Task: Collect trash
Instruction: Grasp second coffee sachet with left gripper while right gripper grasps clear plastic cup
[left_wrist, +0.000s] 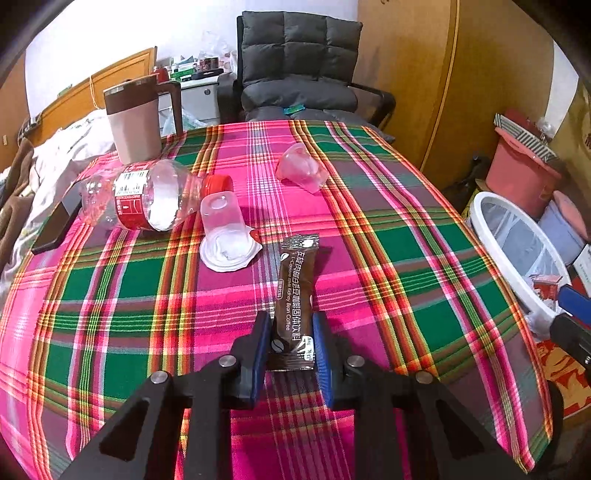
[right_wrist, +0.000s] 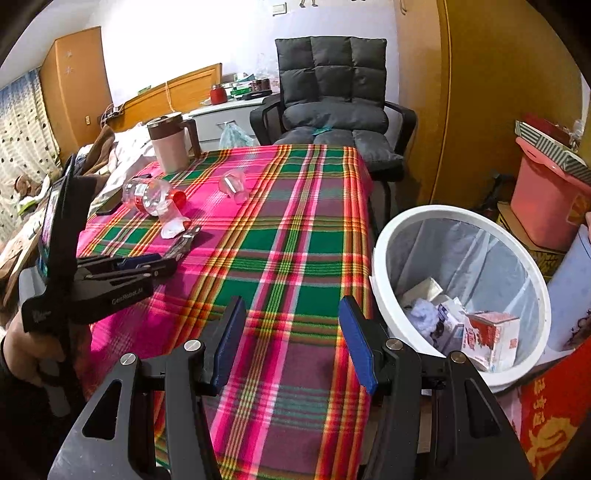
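A brown coffee sachet (left_wrist: 294, 295) lies on the plaid tablecloth (left_wrist: 388, 258). My left gripper (left_wrist: 291, 343) has its blue pads on both sides of the sachet's near end, closed on it. An empty clear bottle with a red cap (left_wrist: 151, 195) lies on its side at the left. A clear jelly cup (left_wrist: 225, 229) lies beside it, and another clear cup (left_wrist: 301, 168) lies farther back. My right gripper (right_wrist: 293, 339) is open and empty above the table's near right edge, beside the white trash bin (right_wrist: 384, 258), which holds cartons and paper. The left gripper also shows in the right wrist view (right_wrist: 159, 264).
A pink lidded mug (left_wrist: 135, 118) stands at the back left. A dark phone (left_wrist: 55, 225) lies at the left table edge. A grey cushioned chair (left_wrist: 299, 74) stands behind the table. Pink and blue containers (left_wrist: 524, 173) sit by the bin.
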